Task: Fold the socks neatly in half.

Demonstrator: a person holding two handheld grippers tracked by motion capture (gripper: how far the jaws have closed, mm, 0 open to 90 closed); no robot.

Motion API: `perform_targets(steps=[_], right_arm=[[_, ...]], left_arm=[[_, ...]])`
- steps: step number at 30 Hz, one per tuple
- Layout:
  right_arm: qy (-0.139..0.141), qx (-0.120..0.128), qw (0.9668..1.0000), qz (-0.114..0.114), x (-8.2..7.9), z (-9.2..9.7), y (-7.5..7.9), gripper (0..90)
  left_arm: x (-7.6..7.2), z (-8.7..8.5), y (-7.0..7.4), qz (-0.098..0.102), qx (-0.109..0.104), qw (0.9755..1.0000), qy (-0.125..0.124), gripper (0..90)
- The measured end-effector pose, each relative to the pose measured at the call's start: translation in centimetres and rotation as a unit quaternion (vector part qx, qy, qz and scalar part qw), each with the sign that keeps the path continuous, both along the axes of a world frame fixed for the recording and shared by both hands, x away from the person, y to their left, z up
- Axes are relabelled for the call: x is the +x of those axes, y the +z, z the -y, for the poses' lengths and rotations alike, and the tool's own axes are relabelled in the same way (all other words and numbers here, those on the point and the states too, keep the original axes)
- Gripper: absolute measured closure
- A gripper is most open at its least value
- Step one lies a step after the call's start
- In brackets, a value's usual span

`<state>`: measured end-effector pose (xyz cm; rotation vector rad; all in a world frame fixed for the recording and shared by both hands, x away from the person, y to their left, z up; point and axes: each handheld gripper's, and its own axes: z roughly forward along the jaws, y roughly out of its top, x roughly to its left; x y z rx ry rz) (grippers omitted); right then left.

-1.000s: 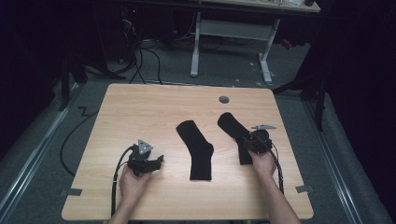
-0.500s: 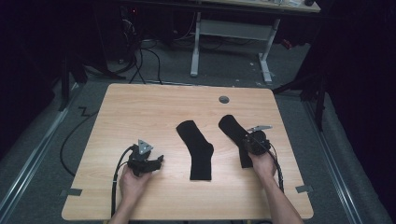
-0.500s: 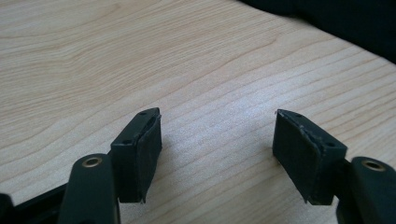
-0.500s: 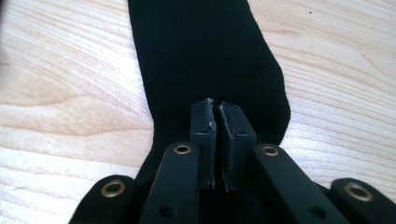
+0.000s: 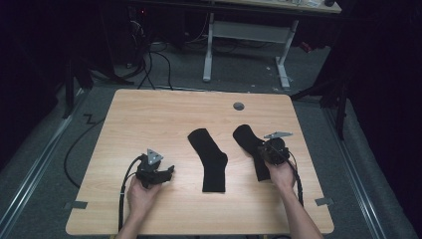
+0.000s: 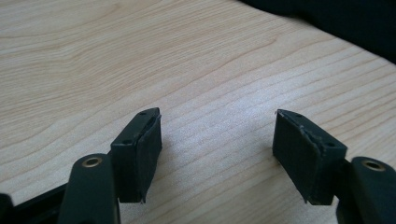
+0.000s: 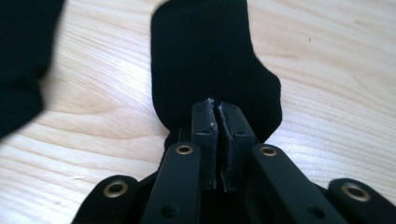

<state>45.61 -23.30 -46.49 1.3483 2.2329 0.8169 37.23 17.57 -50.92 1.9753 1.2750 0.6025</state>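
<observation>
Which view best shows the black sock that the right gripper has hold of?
The right gripper view: the black fabric sock lies right ahead, with the right gripper pinched shut on it near the heel bend. The high view shows that sock small, partly covered by the gripper. The left gripper view has dark fabric at its top corner, unidentifiable.

Black socks [image 5: 211, 162], light woodgrain table [image 5: 149, 114], black fingers [image 7: 217, 135].

The high view is looking forward and down from above the person's side, taking in the whole surface [image 5: 164, 114]. The left gripper view is sitting very near bare wood, looking along its tongs [image 6: 224, 154]. The right gripper view is looking closely along its tongs [image 7: 218, 140] at a sock [image 7: 205, 60]; the high view is sharing that sock [image 5: 249, 142].
</observation>
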Motion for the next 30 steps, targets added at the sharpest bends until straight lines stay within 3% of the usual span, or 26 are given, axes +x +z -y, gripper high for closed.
perform_targets(steps=[14, 25, 30], right_arm=[[0.020, 0.053, 0.9977, 0.038, -1.4, -0.5, 3.7, 85.7], [0.047, 0.096, 0.9917, 0.071, -2.4, -2.1, 6.9, 85.9], [0.059, 0.103, 0.9899, 0.078, -2.4, -3.2, 7.9, 85.9]], left_arm=[[0.0, 0.0, 0.0, 0.000, 0.000, 1.0000, 0.000, 33.3], [0.0, 0.0, 0.0, 0.001, -0.001, 1.0000, 0.000, 33.3], [0.0, 0.0, 0.0, 0.001, -0.001, 1.0000, 0.000, 33.3]])
